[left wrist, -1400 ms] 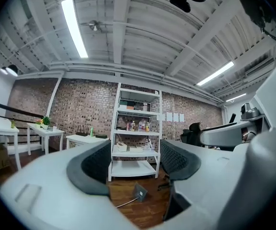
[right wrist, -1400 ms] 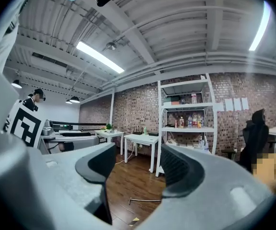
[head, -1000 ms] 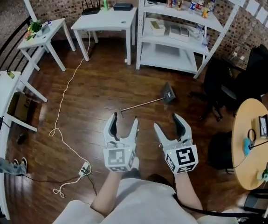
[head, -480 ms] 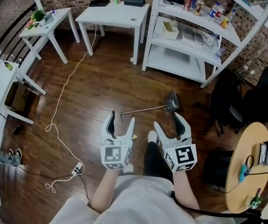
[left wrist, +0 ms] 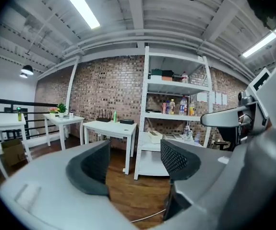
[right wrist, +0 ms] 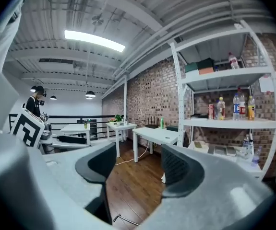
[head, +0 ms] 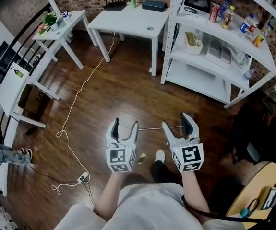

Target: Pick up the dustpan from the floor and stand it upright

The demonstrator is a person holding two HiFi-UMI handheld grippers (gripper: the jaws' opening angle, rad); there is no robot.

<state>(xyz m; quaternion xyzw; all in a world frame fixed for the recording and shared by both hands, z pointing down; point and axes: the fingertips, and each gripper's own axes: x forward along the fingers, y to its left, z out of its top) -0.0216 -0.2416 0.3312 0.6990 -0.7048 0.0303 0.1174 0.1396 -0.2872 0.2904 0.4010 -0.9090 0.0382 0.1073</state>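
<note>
Where views differ: full run of the dustpan handle only in head view, flat on the floor just past the jaw tips, pan end hidden behind right gripper; in gripper views, just a sliver of handle at bottom edge.
Pose: both held out ahead, side by side, near level.
Jaws: left gripper wide, empty; right wide, empty.
Count: two grippers, one dustpan, one shelf rack.

Bright ceiling strip lights, fisheye-warped edges
</note>
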